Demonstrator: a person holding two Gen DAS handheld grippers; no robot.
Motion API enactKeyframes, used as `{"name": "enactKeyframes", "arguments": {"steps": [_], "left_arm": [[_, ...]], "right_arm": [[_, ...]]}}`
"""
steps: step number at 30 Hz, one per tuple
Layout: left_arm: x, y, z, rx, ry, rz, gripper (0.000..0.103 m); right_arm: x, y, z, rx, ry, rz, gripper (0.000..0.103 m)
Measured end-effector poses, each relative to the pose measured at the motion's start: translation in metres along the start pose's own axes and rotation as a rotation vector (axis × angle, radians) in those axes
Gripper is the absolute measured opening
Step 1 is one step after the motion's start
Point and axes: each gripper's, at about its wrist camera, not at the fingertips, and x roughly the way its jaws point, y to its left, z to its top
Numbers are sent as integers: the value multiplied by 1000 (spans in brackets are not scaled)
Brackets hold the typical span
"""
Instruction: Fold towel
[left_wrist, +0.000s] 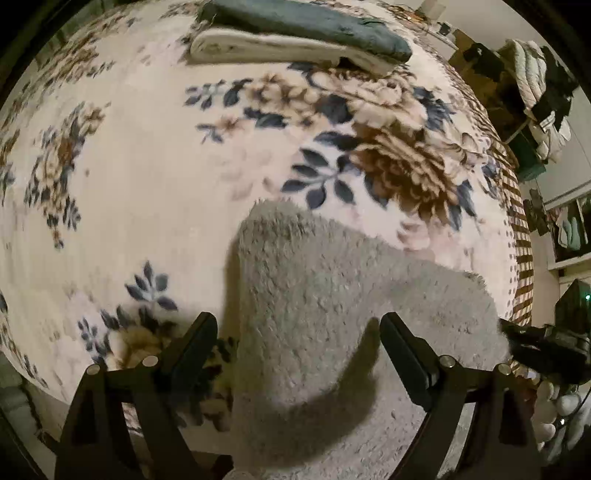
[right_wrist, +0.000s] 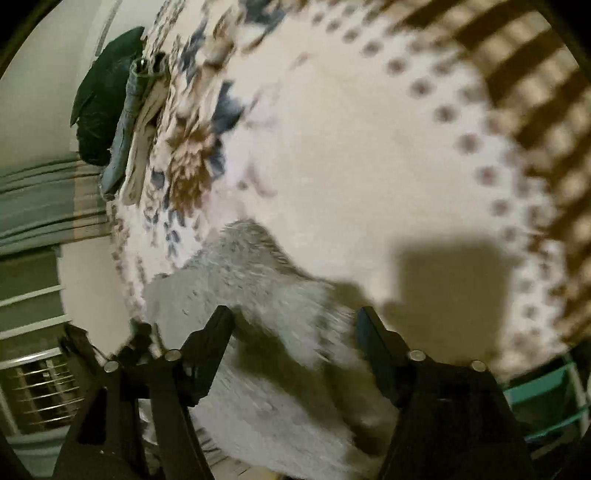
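A fluffy grey towel (left_wrist: 314, 288) lies on a floral blanket (left_wrist: 147, 184), with one corner pointing away from me. My left gripper (left_wrist: 299, 328) points steeply down over it and stands wide open. Its left finger is just off the towel's left edge and its right finger hangs over the pile. In the blurred right wrist view the same towel (right_wrist: 251, 273) bulges up between the spread fingers of my right gripper (right_wrist: 295, 319). I see no pad pressing on the cloth there.
Folded cloths, one dark grey on one cream (left_wrist: 295, 40), lie at the blanket's far side. The right wrist view shows that stack (right_wrist: 129, 122) beside a dark green pillow (right_wrist: 107, 96). A brown striped border (right_wrist: 535, 92) marks the blanket's edge. Cluttered shelves (left_wrist: 535, 92) stand beyond.
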Motion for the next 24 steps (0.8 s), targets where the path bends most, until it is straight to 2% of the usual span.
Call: {"name": "enactKeyframes", "arguments": {"steps": [1, 2, 3, 4, 6, 7, 8, 9, 11, 13, 15, 16, 17, 19, 20, 21, 24], "left_arm": [[2, 2, -3, -8, 6, -6, 90], [4, 4, -5, -10, 12, -11, 90], [6, 5, -7, -12, 15, -11, 90], [7, 6, -9, -10, 15, -10, 90], [9, 8, -11, -17, 21, -13, 90], [9, 9, -11, -25, 22, -17, 90], [7, 9, -11, -27, 26, -17, 90], [2, 7, -10, -22, 23, -9, 90], [-15, -5, -5, 25, -6, 7, 90], [-35, -29, 5, 107, -40, 11, 90], [-45, -51, 14, 168, -54, 4, 90], [-48, -62, 18, 195, -59, -6, 90], [-49, -71, 22, 217, -65, -14, 90], [-46, -90, 29, 262, -67, -11, 90], [-44, -96, 32, 274, -61, -8, 90], [-42, -101, 33, 281, -56, -10, 90], [-38, -116, 34, 298, -44, -30, 90]], "right_arm": [[-2, 7, -2, -32, -25, -25, 27], [-8, 16, -3, -62, -69, -29, 21], [-17, 22, -5, -70, -119, -30, 8], [-24, 27, -7, -76, -165, -29, 1], [-46, 31, -1, -70, -288, -48, 0], [-49, 31, 5, -68, -309, -60, 0], [-44, 29, 13, -53, -281, -52, 0], [-33, 23, 20, -16, -197, -11, 1], [-23, 19, 20, 11, -122, 4, 2], [-19, 17, 8, -21, -77, -22, 10], [-12, 10, -6, -21, -28, -9, 63], [-9, 4, -13, -17, 4, 1, 70], [4, 0, -14, 6, 58, 10, 73], [20, -5, -16, 34, 96, 9, 69], [19, -3, -17, 19, 56, 4, 38], [17, 2, -17, 1, 12, -20, 30], [-13, 33, -26, -116, -163, -44, 24]]}}
